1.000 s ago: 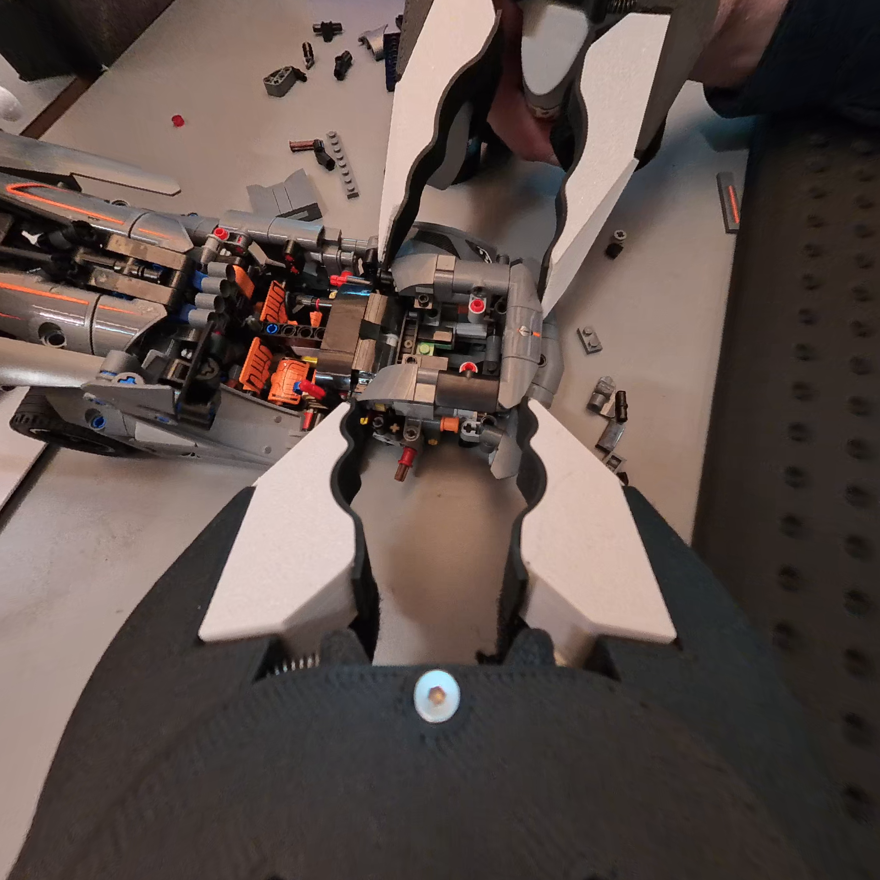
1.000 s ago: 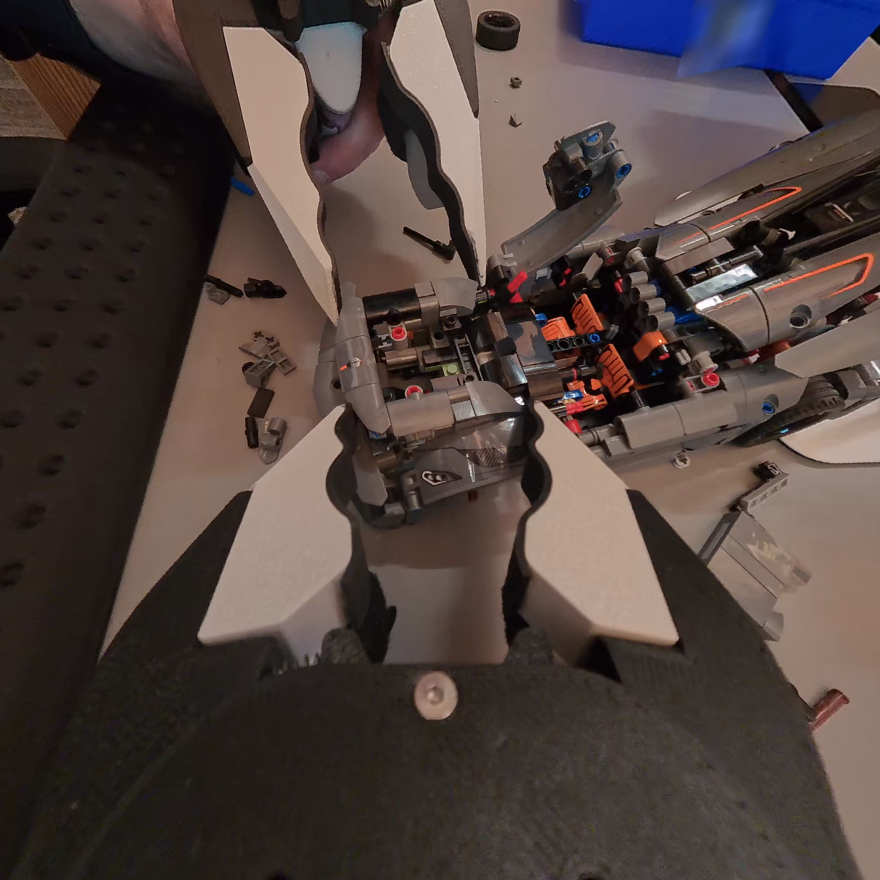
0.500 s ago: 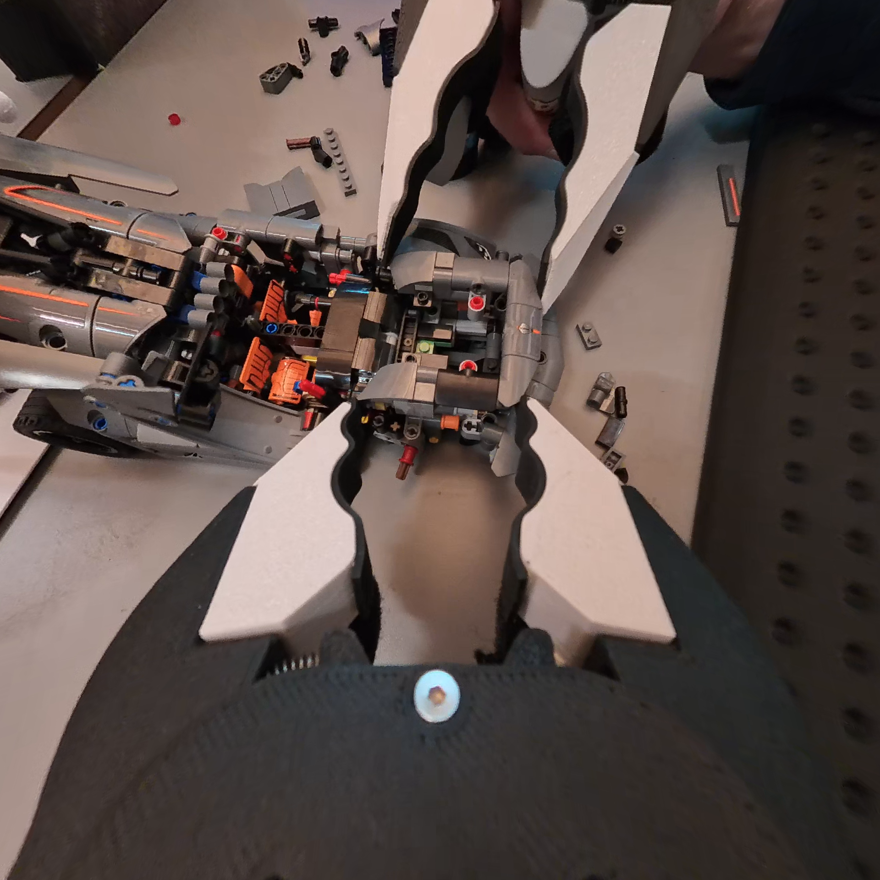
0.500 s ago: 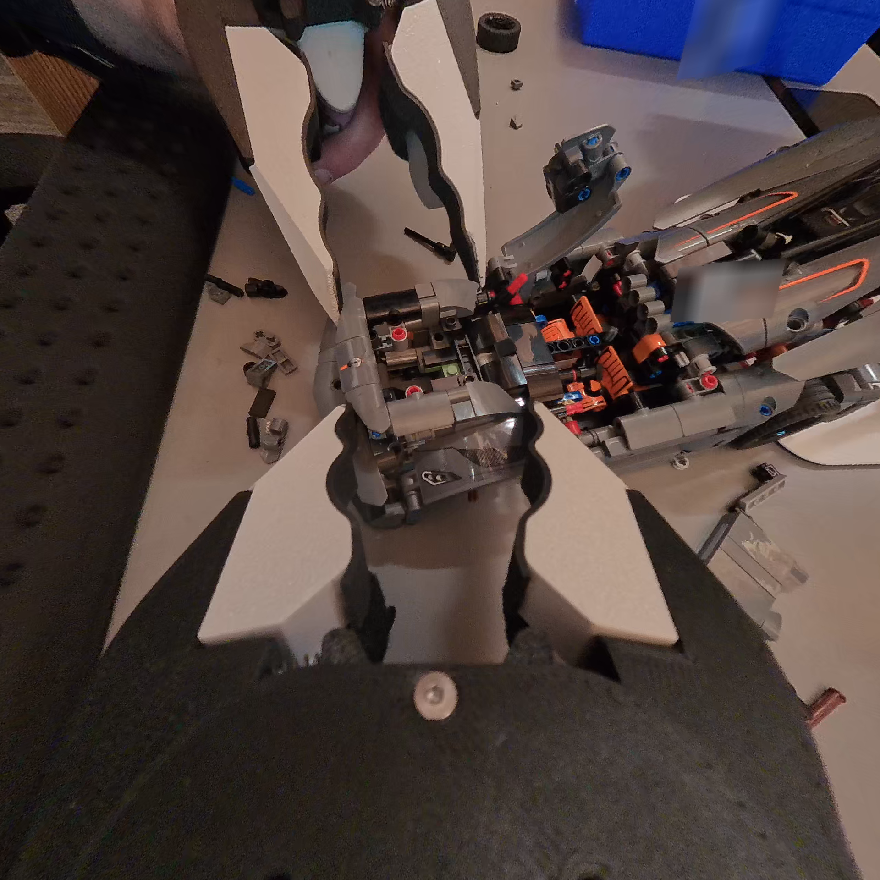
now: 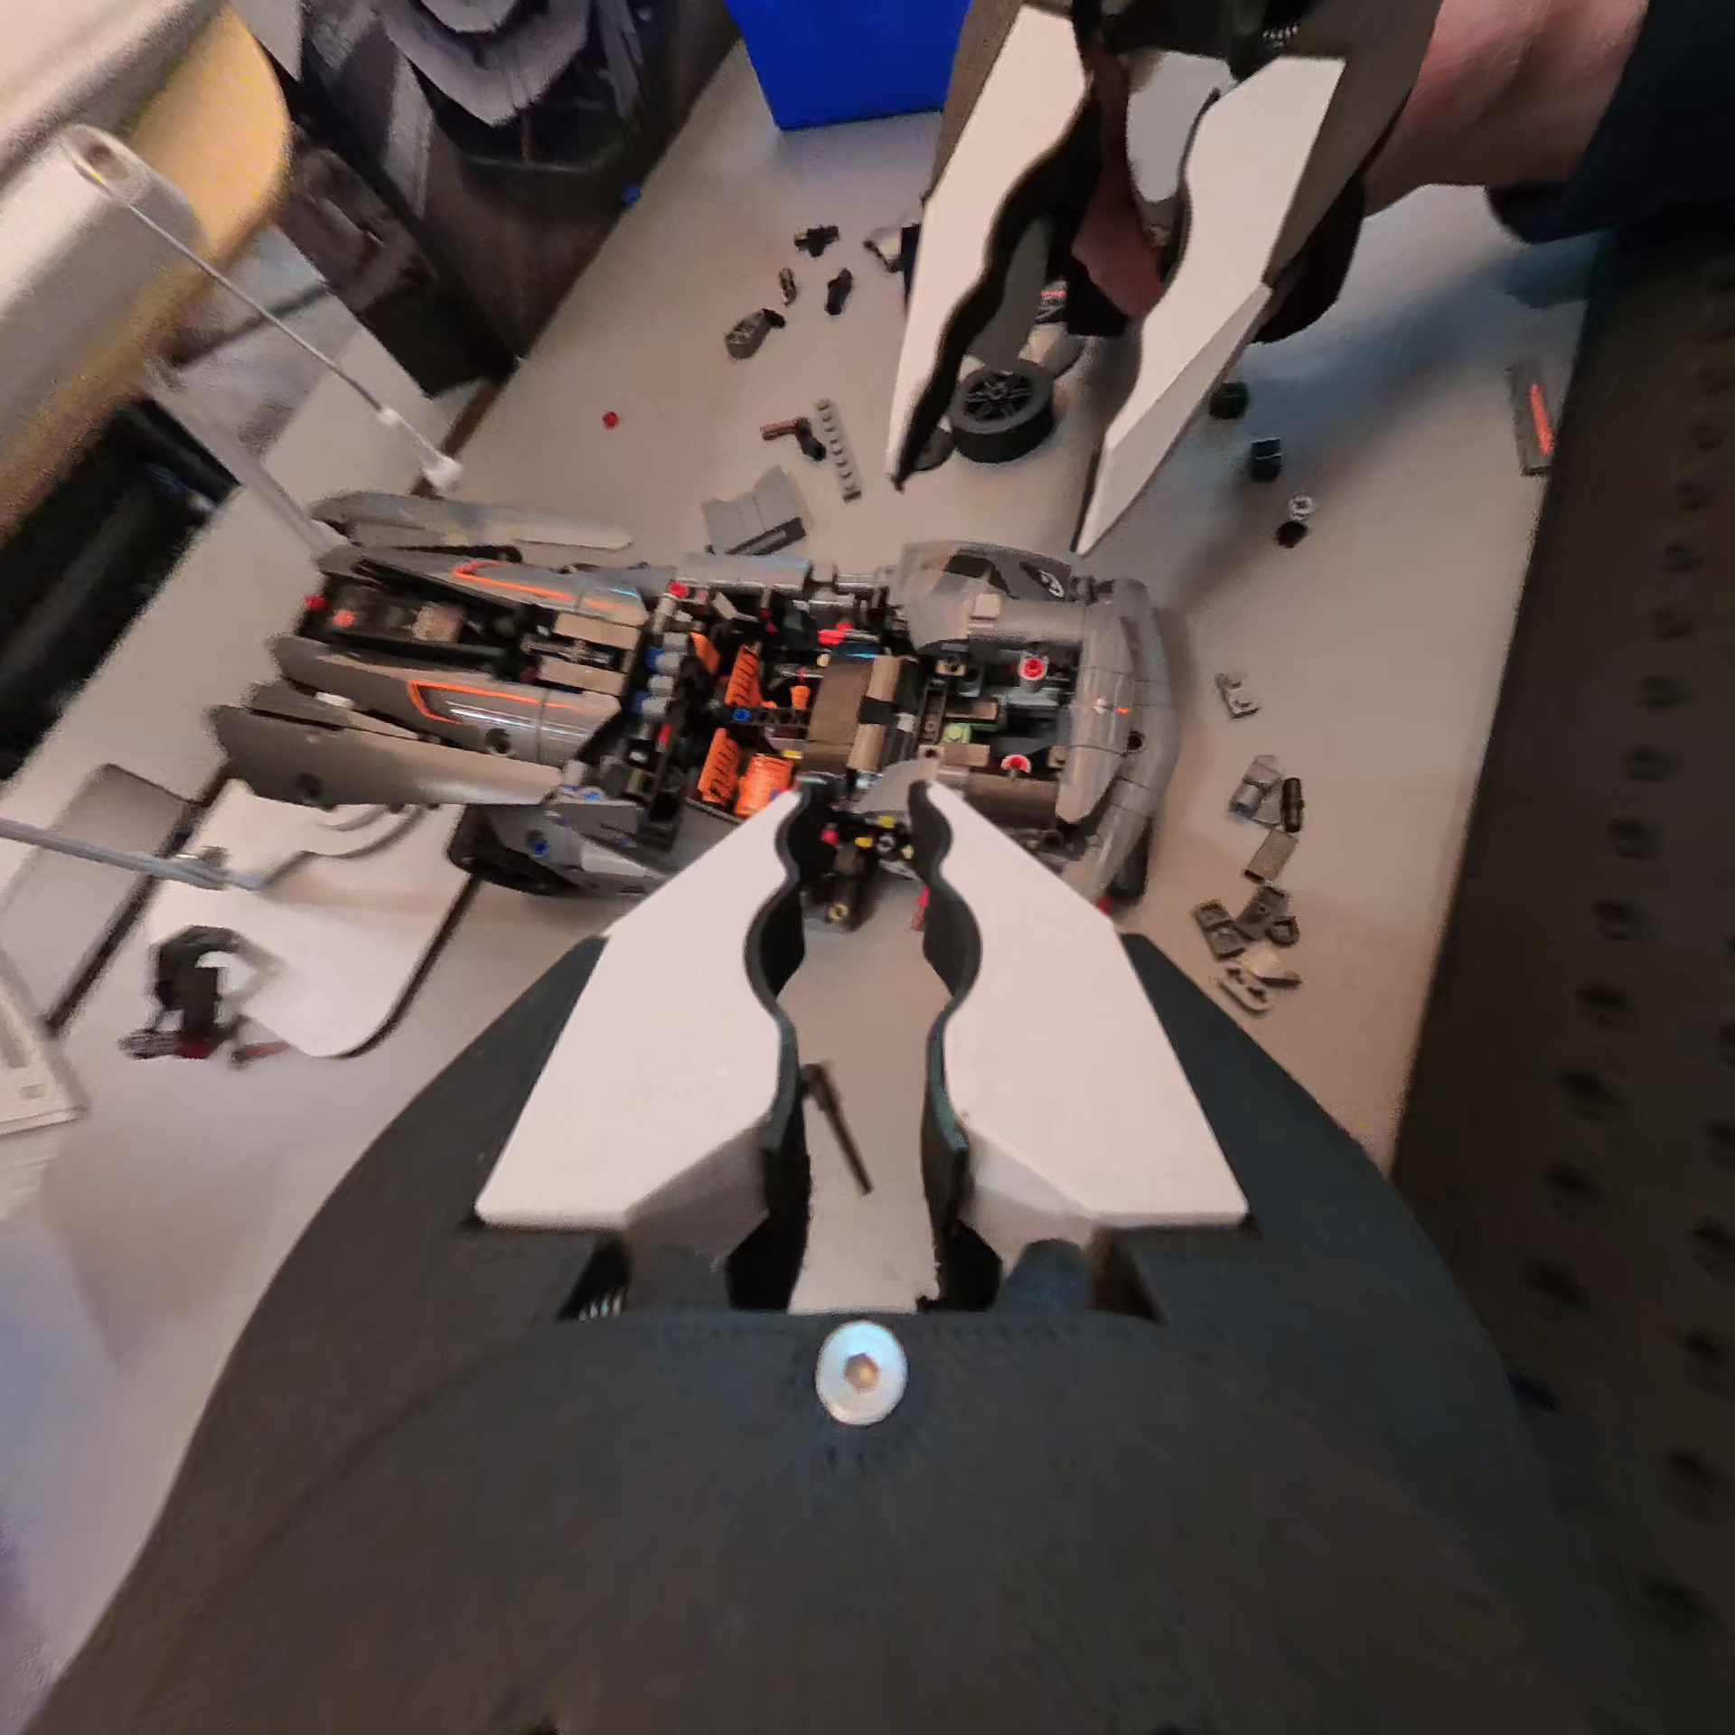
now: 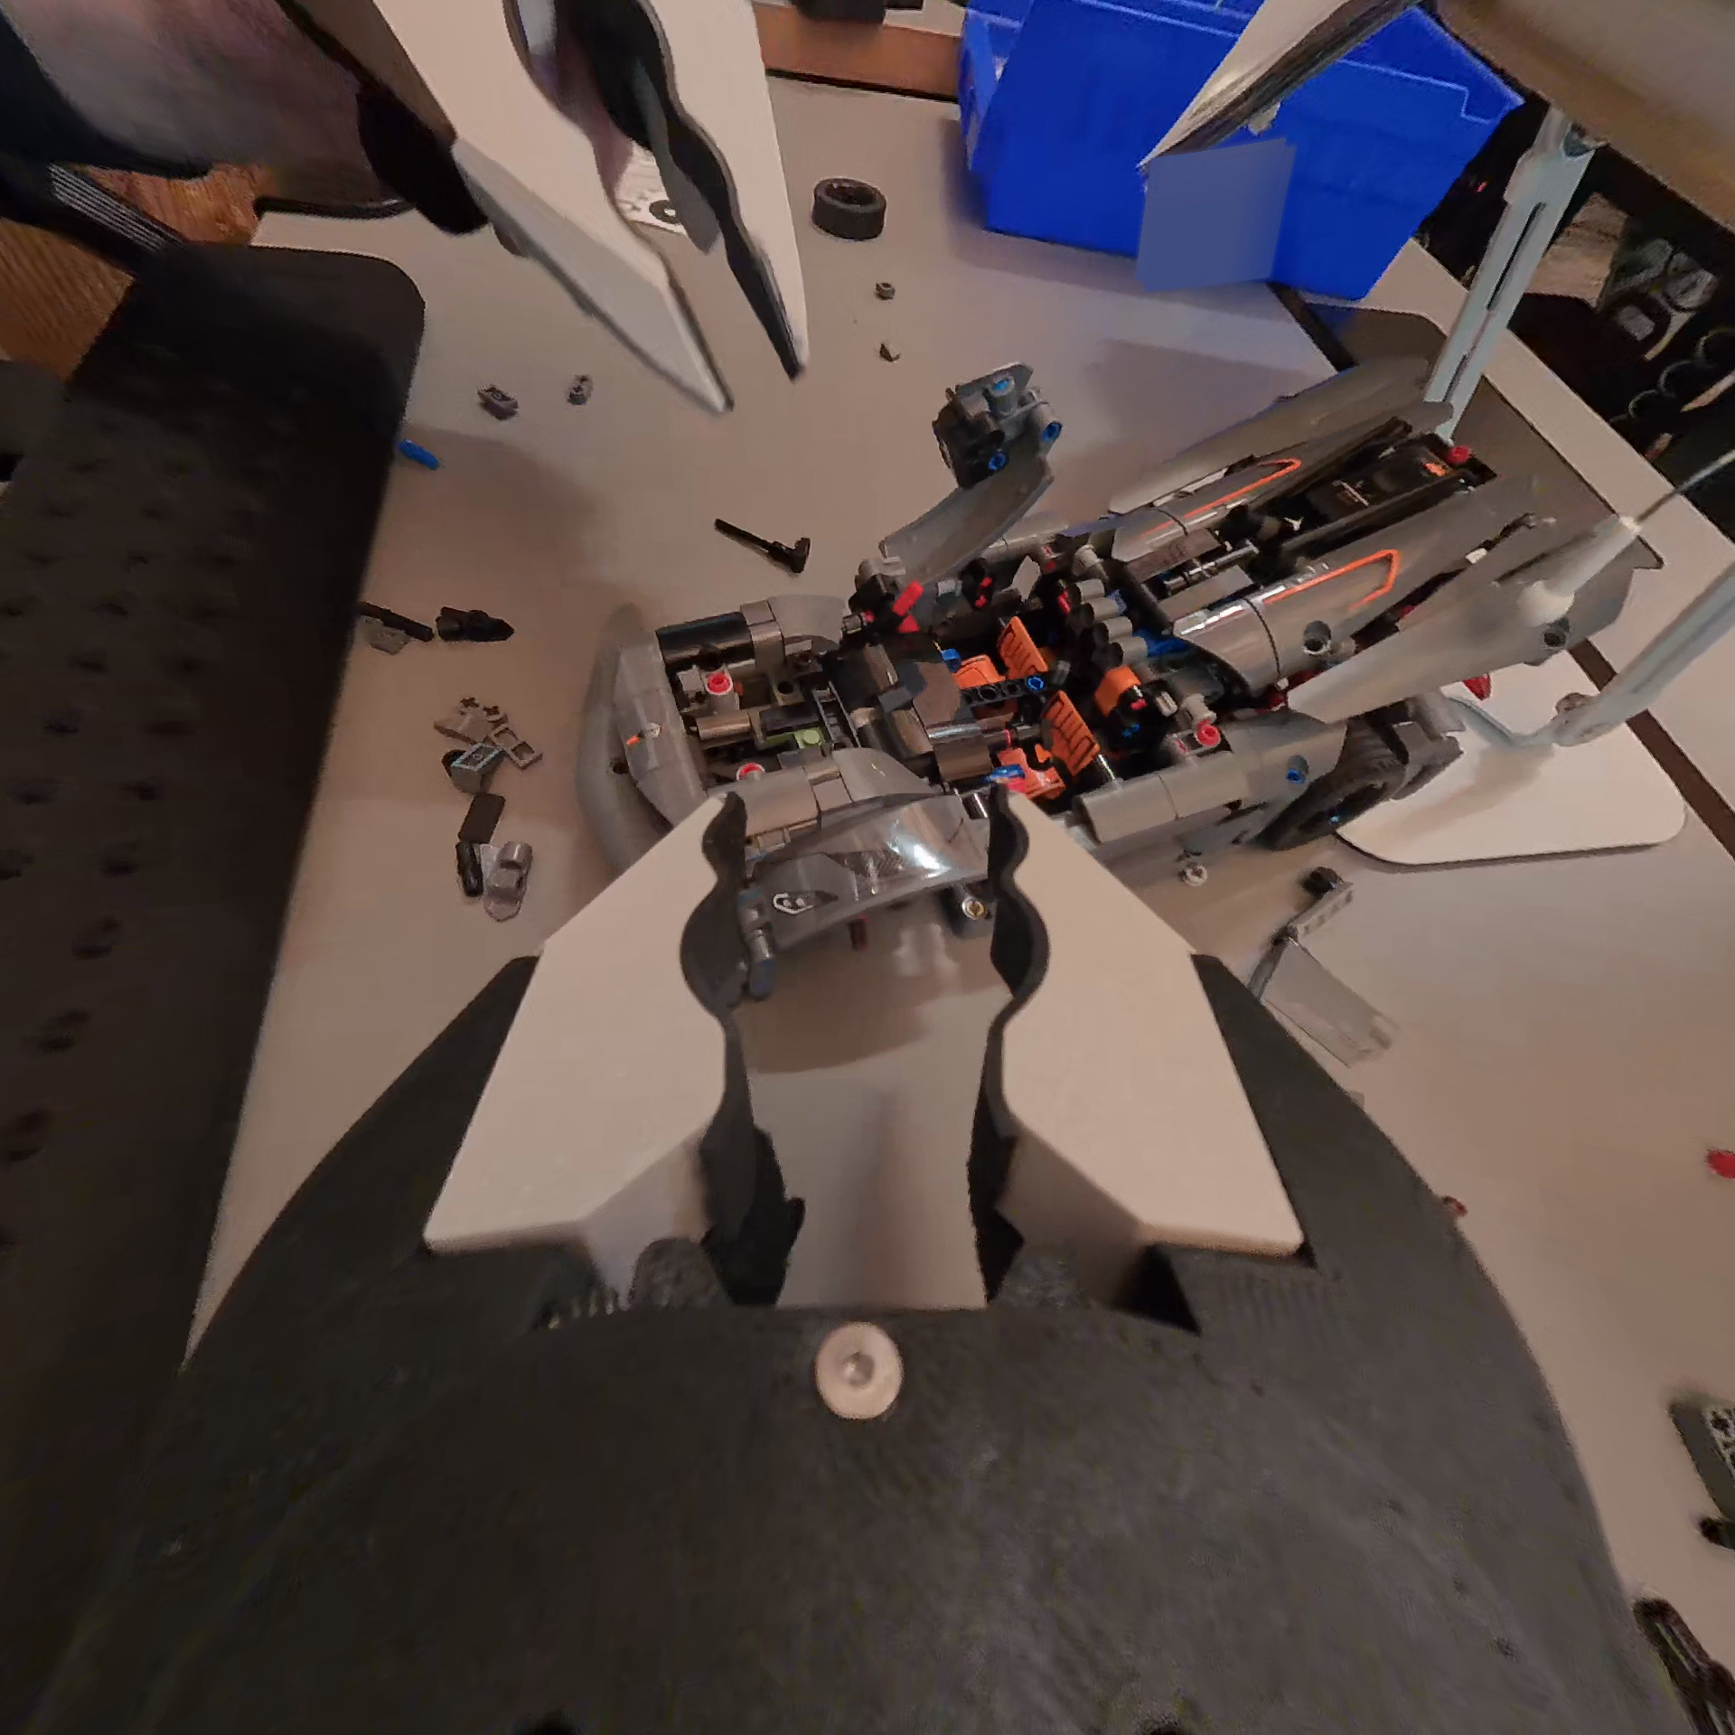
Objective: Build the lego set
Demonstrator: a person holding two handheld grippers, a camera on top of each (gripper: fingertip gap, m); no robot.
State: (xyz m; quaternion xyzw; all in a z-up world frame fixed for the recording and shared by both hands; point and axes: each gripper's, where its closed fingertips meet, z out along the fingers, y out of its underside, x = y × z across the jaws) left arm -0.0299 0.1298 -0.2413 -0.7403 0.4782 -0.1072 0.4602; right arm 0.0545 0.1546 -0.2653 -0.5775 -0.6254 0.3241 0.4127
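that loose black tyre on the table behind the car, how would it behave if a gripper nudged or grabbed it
The loose tyre looks to be standing on its tread, so a nudge would probably send it rolling. It looks like rubber, likely grippy and slightly squashy. It is probably light beside the half-built car.

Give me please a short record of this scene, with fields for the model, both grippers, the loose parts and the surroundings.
model: grey and orange lego car, unfinished, on the table
left gripper: empty, fingers slightly apart
right gripper: open, empty, above the car's front
loose parts: small pieces beside the front; black wheel farther away
surroundings: blue bin; black mat
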